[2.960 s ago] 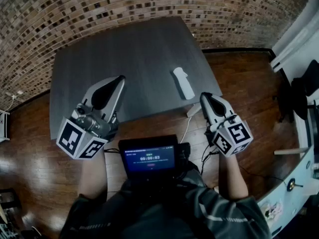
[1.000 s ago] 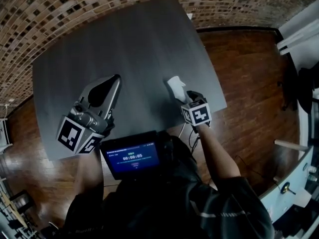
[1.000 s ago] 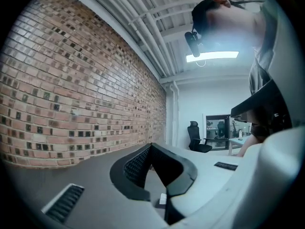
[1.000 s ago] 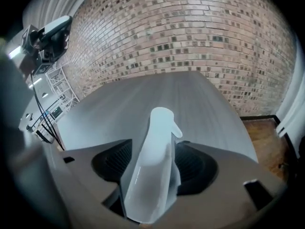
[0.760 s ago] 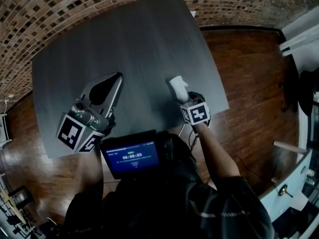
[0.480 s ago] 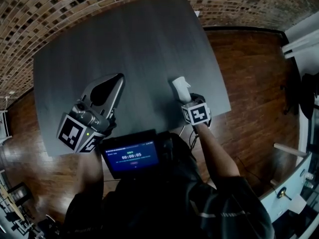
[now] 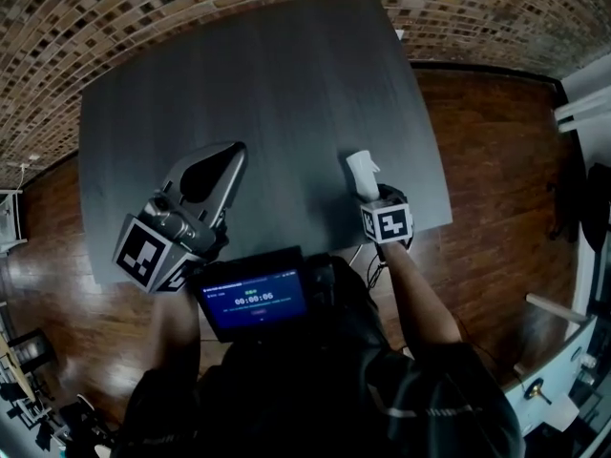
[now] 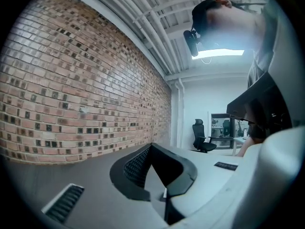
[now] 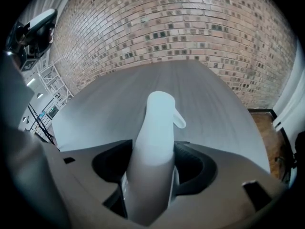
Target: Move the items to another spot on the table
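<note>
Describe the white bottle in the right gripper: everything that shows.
The white bottle is smooth, matte plastic by the look, a rounded elongated body narrowing toward a domed top with a small spout-like lip jutting to one side. Its lower body sits between the pads of the right gripper, whose claw is closing on it, both pads against its sides. It points away from the gripper, over the near right part of the dark table. Whether its base touches the table cannot be seen.
</note>
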`<move>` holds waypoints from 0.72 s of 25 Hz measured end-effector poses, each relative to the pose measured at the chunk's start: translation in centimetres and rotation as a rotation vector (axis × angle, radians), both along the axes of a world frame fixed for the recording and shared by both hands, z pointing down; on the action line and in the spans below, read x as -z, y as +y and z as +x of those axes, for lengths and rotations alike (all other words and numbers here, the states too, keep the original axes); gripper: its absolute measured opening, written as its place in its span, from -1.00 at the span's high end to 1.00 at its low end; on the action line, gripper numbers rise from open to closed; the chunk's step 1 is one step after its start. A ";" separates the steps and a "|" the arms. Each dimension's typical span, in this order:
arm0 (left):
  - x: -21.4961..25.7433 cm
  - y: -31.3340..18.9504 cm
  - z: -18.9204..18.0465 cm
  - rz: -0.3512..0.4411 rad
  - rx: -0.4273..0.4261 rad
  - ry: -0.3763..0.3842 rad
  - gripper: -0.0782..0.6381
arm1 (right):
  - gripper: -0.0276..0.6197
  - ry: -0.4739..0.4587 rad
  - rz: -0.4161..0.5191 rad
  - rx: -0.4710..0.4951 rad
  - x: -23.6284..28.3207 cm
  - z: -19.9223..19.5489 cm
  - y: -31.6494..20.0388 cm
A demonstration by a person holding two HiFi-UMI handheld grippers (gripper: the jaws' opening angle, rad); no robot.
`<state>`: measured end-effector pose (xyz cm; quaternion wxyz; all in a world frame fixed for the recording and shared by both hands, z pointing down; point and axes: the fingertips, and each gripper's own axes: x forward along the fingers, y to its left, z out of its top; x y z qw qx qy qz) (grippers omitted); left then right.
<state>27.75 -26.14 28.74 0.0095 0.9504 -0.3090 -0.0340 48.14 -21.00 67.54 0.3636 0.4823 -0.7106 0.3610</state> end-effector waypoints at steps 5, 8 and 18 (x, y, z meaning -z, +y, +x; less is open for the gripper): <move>0.5 0.4 -1.1 0.001 0.050 -0.008 0.80 | 0.05 -0.034 -0.002 0.000 0.6 0.0 0.5; 1.1 0.7 -1.4 0.011 0.081 -0.013 0.80 | 0.05 -0.091 -0.006 -0.006 1.5 0.1 0.7; 2.3 4.6 -8.7 0.045 0.325 -0.044 0.80 | 0.05 -0.251 0.065 0.132 6.6 -6.7 -1.3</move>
